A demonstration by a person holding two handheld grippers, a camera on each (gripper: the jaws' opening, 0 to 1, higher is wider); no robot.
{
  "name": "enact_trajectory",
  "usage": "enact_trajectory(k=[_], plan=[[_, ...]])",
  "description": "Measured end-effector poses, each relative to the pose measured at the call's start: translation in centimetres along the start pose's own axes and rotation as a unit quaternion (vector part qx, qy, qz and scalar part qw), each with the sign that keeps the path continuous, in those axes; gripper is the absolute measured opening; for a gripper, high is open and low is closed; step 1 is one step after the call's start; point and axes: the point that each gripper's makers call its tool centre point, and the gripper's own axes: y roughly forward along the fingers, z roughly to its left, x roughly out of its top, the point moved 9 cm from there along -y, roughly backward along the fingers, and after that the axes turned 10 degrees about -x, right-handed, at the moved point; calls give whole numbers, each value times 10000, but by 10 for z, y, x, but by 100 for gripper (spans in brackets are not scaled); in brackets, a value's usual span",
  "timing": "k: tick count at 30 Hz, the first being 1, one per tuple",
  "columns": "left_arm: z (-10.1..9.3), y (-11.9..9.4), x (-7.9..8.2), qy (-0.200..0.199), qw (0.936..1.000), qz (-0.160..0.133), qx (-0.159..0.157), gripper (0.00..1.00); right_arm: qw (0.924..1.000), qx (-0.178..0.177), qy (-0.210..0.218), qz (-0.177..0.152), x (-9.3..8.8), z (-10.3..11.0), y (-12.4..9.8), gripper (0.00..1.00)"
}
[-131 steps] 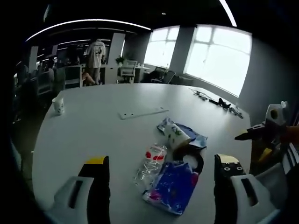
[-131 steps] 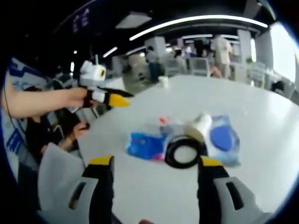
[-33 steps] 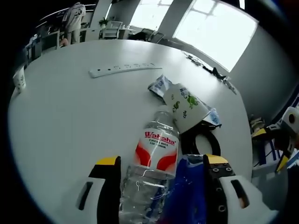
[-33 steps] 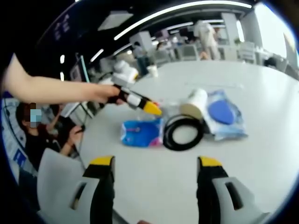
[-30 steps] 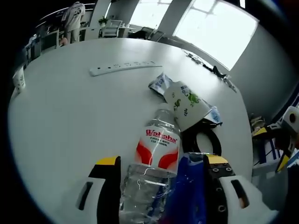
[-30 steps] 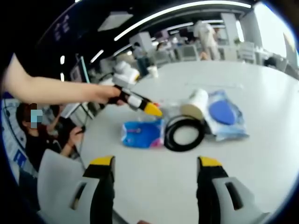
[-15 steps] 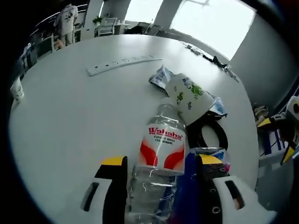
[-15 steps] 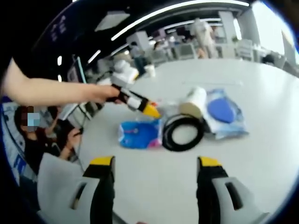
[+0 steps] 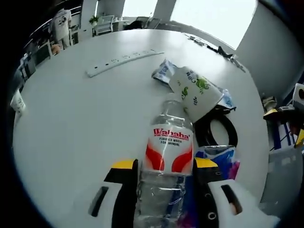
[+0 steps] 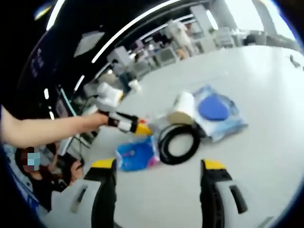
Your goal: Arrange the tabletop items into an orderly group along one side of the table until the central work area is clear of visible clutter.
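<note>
A clear water bottle point(image 9: 168, 149) with a red and white label lies on the white table point(image 9: 71, 123). My left gripper point(image 9: 165, 164) is shut on it, one jaw against each side. A green-printed paper cup point(image 9: 197, 95) lies on its side just beyond it, over a black tape ring point(image 9: 218, 135). A blue packet point(image 9: 221, 156) lies right of the bottle. In the right gripper view my right gripper point(image 10: 159, 164) hovers open above the table point(image 10: 266, 156), facing the blue packet point(image 10: 137, 154), tape ring point(image 10: 179, 142), cup point(image 10: 181, 108) and a blue wipes pack point(image 10: 216, 111). The left gripper point(image 10: 135, 127) reaches in from the left.
A white power strip point(image 9: 123, 59) lies farther out on the table. A small paper cup point(image 9: 16, 102) stands near the left edge. Cables point(image 9: 213, 47) lie at the far side. Office chairs and people are beyond the table. A person's arm point(image 10: 52, 128) holds the left gripper.
The left gripper's jaws have closed in from wide apart onto the bottle's sides, and its view has moved closer. The right gripper view has tilted, and its jaws stay apart.
</note>
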Motion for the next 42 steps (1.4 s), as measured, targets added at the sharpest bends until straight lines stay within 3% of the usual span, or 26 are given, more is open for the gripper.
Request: enact_trajectory(k=[3,11,20,27,31,33,36,39,42], plan=[[-2,0,2,173,9997,153,24,42,9991,131,407,-69,5,3,3,70],[-7,0,5,494,9976,447,205,40,9978,226,621,-58,12,13,9,64],[-14,0,3,888,9945,395,391,38,9947,347,971,2,29,28,31,58],[-17,-2,-1,1088,9923,113,590,38,9859,496,1594,110,47,39,61,54],[-17,-1,0,1152,9911,38,665,38,9776,449,2044,212,55,49,86,54],[-17,-1,0,1161,9909,17,676,38,9690,318,2436,259,61,54,100,54],[-17,-1,0,1174,9908,-5,677,39,9439,100,3283,342,71,59,118,53],[-16,-1,0,1121,9914,-40,667,39,9254,-231,3767,333,74,60,127,52],[-15,-1,0,1132,9914,-75,658,39,9277,-633,3663,334,71,57,133,52]])
